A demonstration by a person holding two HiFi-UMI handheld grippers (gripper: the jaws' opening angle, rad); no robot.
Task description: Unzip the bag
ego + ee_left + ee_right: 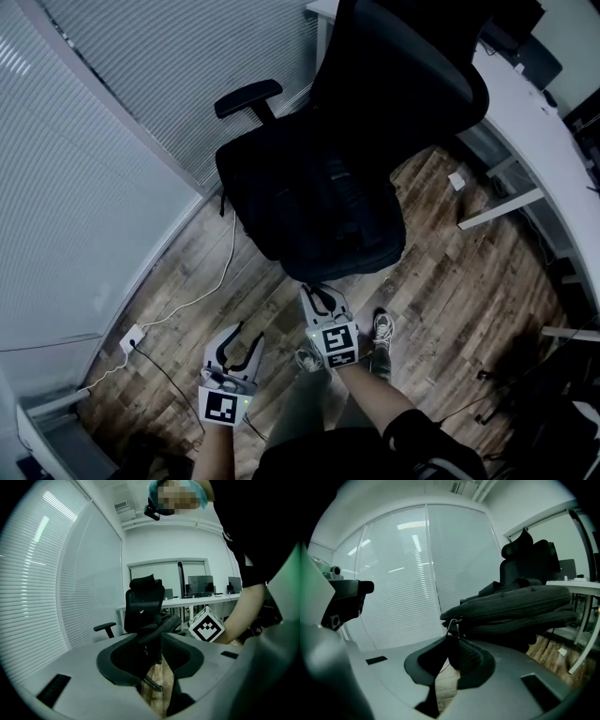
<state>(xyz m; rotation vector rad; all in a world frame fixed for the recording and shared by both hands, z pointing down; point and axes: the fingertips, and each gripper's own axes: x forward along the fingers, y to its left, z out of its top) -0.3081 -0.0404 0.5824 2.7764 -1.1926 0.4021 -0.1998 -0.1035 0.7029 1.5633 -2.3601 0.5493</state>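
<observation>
Right gripper (450, 653): released; its jaws stand apart around the zipper pull (452, 625), and a sliver of light shows between one pad and the pull, so it is not clamped.
Zipper pull: a small metal ring with a dark tab, hanging from the near edge of the bag (520, 609) and dropping into the gap between the right jaws.
Left gripper (159, 656): released, jaws apart, with only the floor and the chair base showing through the gap.
Gripper positions: in the head view the right gripper (317, 292) has its tips at the bag's front edge; the left gripper (246, 336) is further back, clear of the bag.
Bag: black, lying flat on the seat of the office chair (403, 75), filling most of it.
Chair: black, one armrest (248, 97) on the window side.
Floor (450, 281): wood planks; a white cable (202, 295) runs across it to a socket (131, 337).
Desk (534, 122): white, behind the chair.
</observation>
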